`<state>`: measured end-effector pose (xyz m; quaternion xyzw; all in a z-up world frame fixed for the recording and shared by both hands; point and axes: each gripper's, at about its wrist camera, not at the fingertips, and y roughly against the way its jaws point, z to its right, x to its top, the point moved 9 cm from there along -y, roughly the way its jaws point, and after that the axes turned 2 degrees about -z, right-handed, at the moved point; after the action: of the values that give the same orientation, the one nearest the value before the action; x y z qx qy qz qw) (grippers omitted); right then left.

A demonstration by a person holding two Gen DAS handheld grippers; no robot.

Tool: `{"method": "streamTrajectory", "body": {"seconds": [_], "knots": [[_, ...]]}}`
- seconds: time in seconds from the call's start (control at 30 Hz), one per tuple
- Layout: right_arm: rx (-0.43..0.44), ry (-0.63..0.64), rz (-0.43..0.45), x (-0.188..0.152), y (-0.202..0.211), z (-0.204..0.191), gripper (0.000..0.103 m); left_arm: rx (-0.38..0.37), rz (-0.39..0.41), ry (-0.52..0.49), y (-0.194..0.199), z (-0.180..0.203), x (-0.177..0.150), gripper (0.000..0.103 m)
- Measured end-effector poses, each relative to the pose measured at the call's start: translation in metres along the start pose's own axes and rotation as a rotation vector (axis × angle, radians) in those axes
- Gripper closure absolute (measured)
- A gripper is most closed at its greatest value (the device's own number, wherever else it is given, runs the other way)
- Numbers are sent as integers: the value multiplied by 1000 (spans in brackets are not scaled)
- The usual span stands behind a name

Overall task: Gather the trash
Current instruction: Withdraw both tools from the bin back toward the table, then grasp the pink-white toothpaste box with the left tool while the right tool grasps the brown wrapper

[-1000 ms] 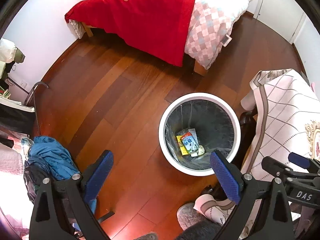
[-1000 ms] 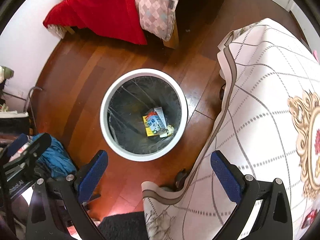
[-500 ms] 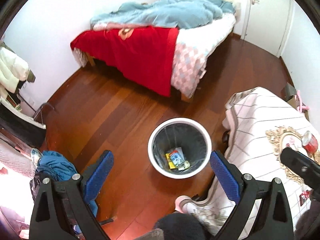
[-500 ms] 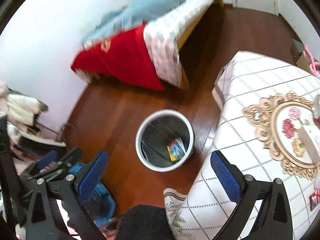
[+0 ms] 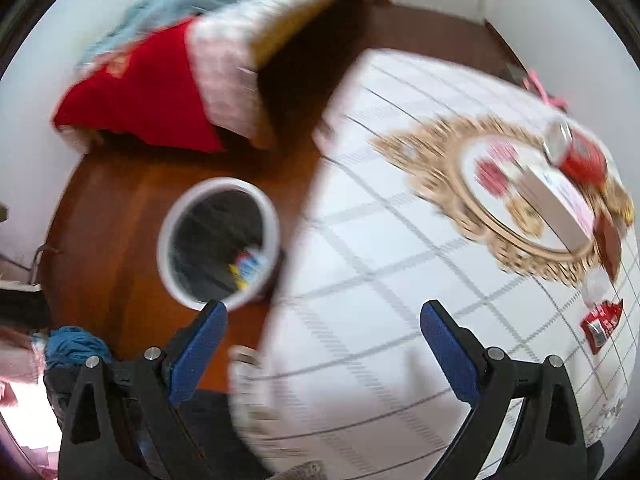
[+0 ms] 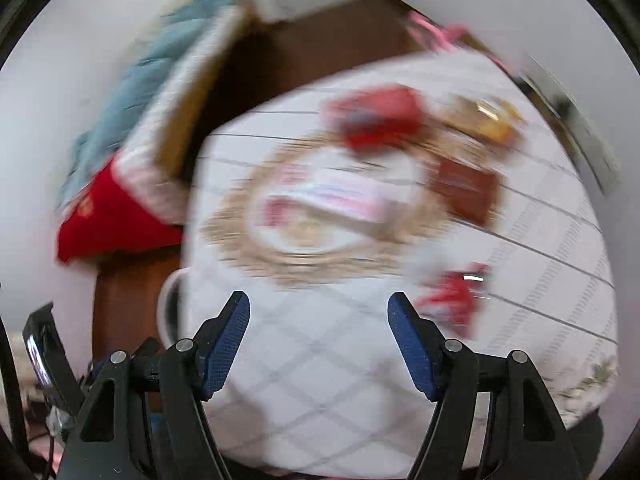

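A white trash bin (image 5: pixel 172 240) with a black liner stands on the wooden floor left of the table; colourful wrappers (image 5: pixel 248 266) lie in it. On the white checked tablecloth (image 5: pixel 360 280) lie a red can (image 5: pixel 576 154), a white box (image 5: pixel 556 204), a brown packet (image 5: pixel 610 240) and a red wrapper (image 5: pixel 602 324). My left gripper (image 5: pixel 322 344) is open and empty, over the table's near edge. My right gripper (image 6: pixel 320 340) is open and empty above the cloth; the blurred view shows a red wrapper (image 6: pixel 452 300), a red can (image 6: pixel 376 120) and a brown packet (image 6: pixel 464 192).
A bed with a red blanket (image 5: pixel 140 96) and a blue quilt stands at the far left. Blue clothing (image 5: pixel 76 350) lies on the floor by my left gripper. The bin's rim (image 6: pixel 168 304) peeks out left of the table in the right wrist view.
Both grippers have risen and swung right from over the bin to over the table. The trash on the cloth has come into view. Both views are motion-blurred now.
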<state>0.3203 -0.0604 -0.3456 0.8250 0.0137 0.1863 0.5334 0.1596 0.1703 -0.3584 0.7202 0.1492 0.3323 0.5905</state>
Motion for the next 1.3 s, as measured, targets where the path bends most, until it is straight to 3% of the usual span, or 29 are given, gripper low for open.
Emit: {"method": "streamTrajectory", "body": {"seconds": [0.07,0.2,0.4,0.5,0.6,0.77,0.8,0.83,0.87,0.93,1.0,1.07,1.17,1.3], "knots": [[-59,-8,-42,14,-14,38,29,-13,-39,-23,-13,30,2,4],[-239,106,-120,56,-51,87,30,-46,-94,-40,-26,83,22,4],[-377,307,-159,101,-85,108,30,-175,-203,16,-35,156,56,4],[-358,333,-194,104,-95,110,31,-244,-266,59,-44,183,67,5],[-340,296,-209,104,-98,123,56,-300,-318,98,-53,204,75,5],[-226,131,-217,93,-80,146,55,-387,-358,176,-60,229,93,6],[-198,111,-216,91,-76,148,50,-391,-354,179,-61,232,95,6],[-175,96,-220,89,-74,149,35,-391,-346,173,-62,235,99,11],[-157,83,-221,89,-72,152,29,-373,-342,160,-64,238,101,27],[-146,91,-206,93,-67,155,25,-350,-320,91,-65,242,99,43],[-168,119,-200,99,-68,156,25,-315,-272,-10,-60,243,99,44],[-172,148,-204,104,-73,152,25,-248,-196,-175,-50,241,96,45],[-201,237,-198,107,-85,142,25,-193,-166,-358,-44,237,82,45],[-261,352,-194,108,-103,131,25,-165,-191,-375,-55,226,76,44]]}}
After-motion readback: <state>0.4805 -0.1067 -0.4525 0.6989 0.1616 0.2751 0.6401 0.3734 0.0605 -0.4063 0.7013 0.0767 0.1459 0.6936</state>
